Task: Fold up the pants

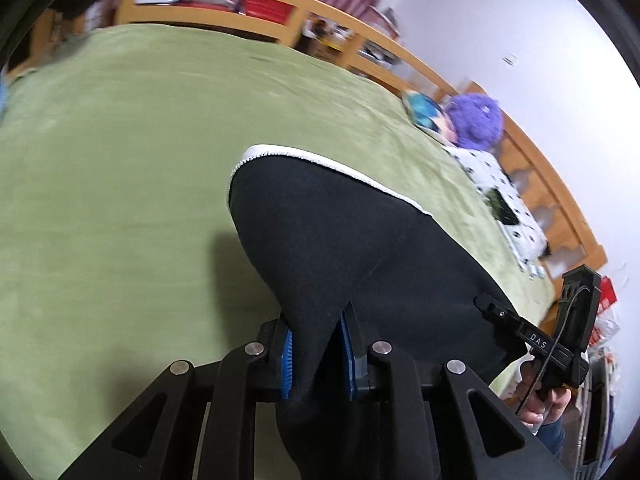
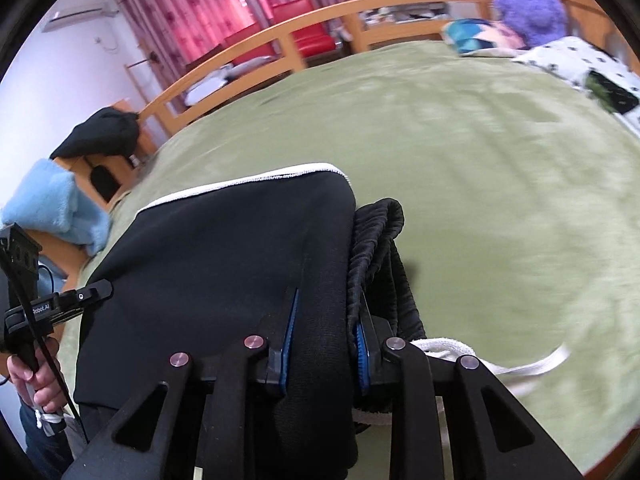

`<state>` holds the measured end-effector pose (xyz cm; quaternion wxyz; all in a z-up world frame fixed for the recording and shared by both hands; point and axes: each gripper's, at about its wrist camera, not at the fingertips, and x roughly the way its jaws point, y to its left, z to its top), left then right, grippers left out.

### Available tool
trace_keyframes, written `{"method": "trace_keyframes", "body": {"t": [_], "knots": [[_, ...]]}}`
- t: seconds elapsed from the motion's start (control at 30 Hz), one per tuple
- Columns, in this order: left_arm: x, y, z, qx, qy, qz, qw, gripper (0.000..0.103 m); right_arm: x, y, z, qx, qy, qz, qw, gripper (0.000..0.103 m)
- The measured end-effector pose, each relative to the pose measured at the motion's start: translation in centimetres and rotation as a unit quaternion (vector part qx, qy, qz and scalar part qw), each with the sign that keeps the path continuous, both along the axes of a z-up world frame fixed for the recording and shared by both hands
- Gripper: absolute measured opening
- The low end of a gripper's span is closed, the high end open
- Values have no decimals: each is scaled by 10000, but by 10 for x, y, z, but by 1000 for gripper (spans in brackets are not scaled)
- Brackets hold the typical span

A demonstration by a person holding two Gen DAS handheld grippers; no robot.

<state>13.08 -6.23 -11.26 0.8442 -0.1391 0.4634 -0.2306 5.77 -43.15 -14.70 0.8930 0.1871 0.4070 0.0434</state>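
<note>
Left wrist view: the left gripper (image 1: 318, 354) sits at bottom centre, its blue-padded fingers (image 1: 287, 364) closed tight on a bunched fold of the black pants (image 1: 352, 232). The pants rise from the fingers & spread fwd over a green blanket (image 1: 120, 160) covering the bed. A white trim edge (image 1: 320, 160) runs along the far side of the fabric. At right, the right gripper (image 1: 490, 308) is seen side-on, touching the pants' edge; a hand (image 1: 540, 404) holds its handle. Beyond, a purple plush toy (image 1: 476, 122) & a white spotted pillow (image 1: 496, 188) lie near the wooden bed frame (image 1: 248, 12). Background is motion-blurred.

Right wrist view: the right gripper (image 2: 324, 350) is at bottom centre, fingers (image 2: 289, 344) clamped on thick black pants (image 2: 224, 248) fabric. The ribbed waistband (image 2: 380, 248) bunches just right of the fingers, w/ a white drawstring (image 2: 520, 364) trailing onto the blanket (image 2: 500, 200). The white trim edge (image 2: 240, 182) shows at the far side. At left, the left gripper (image 2: 94, 292) touches the pants; its hand (image 2: 40, 376) grips the handle. A light-blue towel (image 2: 56, 208) & a dark garment (image 2: 100, 132) sit at the bed's left side; red chairs (image 2: 308, 28) & pink curtains (image 2: 208, 4) stand behind.
</note>
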Motion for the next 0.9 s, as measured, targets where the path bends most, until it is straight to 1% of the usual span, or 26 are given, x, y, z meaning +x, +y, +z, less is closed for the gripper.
{"method": "trace_keyframes", "body": {"t": [0.07,0.13,0.2,0.23,0.33,0.37,0.4,0.47,0.53,0.57,0.63,0.67,0.7,0.77,0.9], "knots": [[1,40,3,42,-6,184,9998,18,11,38,-2,123,-19,179,9998,24],[1,73,3,67,-14,354,9993,18,19,70,-3,199,-33,362,9991,24],[0,101,-1,190,-32,496,9986,18,24,98,-6,222,-52,542,9983,24],[-1,112,-7,233,-20,582,9980,19,26,113,-9,189,-43,654,9977,24],[2,125,-36,205,283,655,9972,19,25,139,-16,-88,-123,736,9972,26],[1,125,-44,224,307,686,9969,21,23,140,-16,-150,-161,740,9970,26],[-1,122,-48,332,246,685,9968,23,21,139,-16,-129,-194,781,9967,28],[-6,115,-50,477,92,650,9967,27,15,136,-17,-90,-195,862,9960,30],[-9,112,-49,563,1,661,9962,30,12,135,-19,-279,-164,885,9956,32],[-9,110,-49,674,-1,637,9957,34,11,134,-20,-378,-166,891,9952,33],[-12,109,-47,860,5,586,9946,34,7,134,-17,-611,-231,950,9933,36],[-13,110,-46,875,-1,601,9944,36,3,135,-16,-689,-279,973,9925,37],[-15,113,-44,827,13,614,9947,42,-1,134,-13,-712,-332,982,9921,39],[-19,120,-39,737,7,642,9952,49,-6,133,-10,-779,-394,993,9912,39],[-40,129,-25,774,-165,730,9942,50,-21,127,2,-881,-559,903,9904,39]]}}
